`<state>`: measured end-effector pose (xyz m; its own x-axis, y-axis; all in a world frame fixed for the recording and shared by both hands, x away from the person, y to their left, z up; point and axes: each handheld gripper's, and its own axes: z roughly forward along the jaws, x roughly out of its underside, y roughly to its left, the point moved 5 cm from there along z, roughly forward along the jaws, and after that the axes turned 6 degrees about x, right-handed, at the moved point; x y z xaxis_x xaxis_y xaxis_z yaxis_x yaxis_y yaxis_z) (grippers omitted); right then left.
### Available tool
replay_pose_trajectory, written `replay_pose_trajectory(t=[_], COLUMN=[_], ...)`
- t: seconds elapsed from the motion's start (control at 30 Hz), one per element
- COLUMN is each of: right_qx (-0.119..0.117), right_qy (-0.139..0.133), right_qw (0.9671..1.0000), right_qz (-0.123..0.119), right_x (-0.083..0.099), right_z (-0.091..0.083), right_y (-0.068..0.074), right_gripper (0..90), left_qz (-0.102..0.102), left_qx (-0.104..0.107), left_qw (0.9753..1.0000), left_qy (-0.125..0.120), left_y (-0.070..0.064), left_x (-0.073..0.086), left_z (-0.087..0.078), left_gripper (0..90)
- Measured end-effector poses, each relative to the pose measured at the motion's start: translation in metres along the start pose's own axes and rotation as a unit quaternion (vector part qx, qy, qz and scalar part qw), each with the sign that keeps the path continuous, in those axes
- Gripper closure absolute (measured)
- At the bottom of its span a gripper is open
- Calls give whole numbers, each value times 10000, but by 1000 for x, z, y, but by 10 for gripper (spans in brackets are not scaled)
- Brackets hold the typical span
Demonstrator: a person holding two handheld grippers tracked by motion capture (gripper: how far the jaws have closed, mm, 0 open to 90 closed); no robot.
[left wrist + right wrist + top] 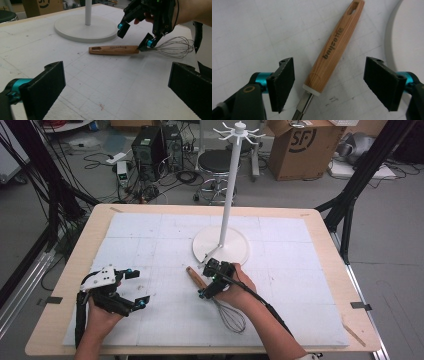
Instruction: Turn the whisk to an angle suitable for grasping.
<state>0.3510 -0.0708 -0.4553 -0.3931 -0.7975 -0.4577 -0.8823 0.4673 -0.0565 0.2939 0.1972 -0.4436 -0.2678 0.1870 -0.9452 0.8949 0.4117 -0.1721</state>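
Observation:
A whisk lies flat on the white foam mat (300, 285), its wooden handle (195, 277) pointing to the far left and its wire head (231, 316) toward the person. My right gripper (203, 280) is open and straddles the lower end of the handle (337, 47), one jaw on each side, neither touching it. In the left gripper view the right gripper (134, 37) hovers over the junction of handle (113, 49) and wires (172, 47). My left gripper (140, 287) is open and empty over the mat's left part, aimed at the whisk.
A white hook stand (229, 195) rises from a round base (235, 247) just behind the whisk, close to the right gripper. The mat covers a wooden table (75, 270). Beyond it on the floor are a stool (217, 162), computer boxes, cables and a cardboard box (300, 145).

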Motion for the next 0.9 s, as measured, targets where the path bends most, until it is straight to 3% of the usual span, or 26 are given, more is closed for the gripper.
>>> replay_pose_trajectory(t=[0.23, 0.33, 0.77, 0.87, 0.9], right_qx=[9, -28, -63, -28, -37], right_qy=[406, 422, 738, 805, 780], right_qw=[9990, 9988, 9962, 9960, 9958], right_qz=[-172, -257, -448, -398, -486], right_x=[3, 3, 11, 14, 15], right_z=[14, 12, 3, 1, 1], right_y=[5, 5, 7, 5, 3], right_gripper=[422, 524, 685, 691, 691], left_qz=[10, 16, 31, 32, 32], left_qx=[-11, 15, 19, 18, 19], left_qw=[10000, 10000, 10000, 10000, 10000], left_qy=[23, 25, 42, 40, 43], left_y=[0, -1, -2, -2, -2], left_x=[0, 0, 0, 0, 0], left_z=[0, 1, 1, 1, 1], left_gripper=[16, 16, 16, 16, 16])
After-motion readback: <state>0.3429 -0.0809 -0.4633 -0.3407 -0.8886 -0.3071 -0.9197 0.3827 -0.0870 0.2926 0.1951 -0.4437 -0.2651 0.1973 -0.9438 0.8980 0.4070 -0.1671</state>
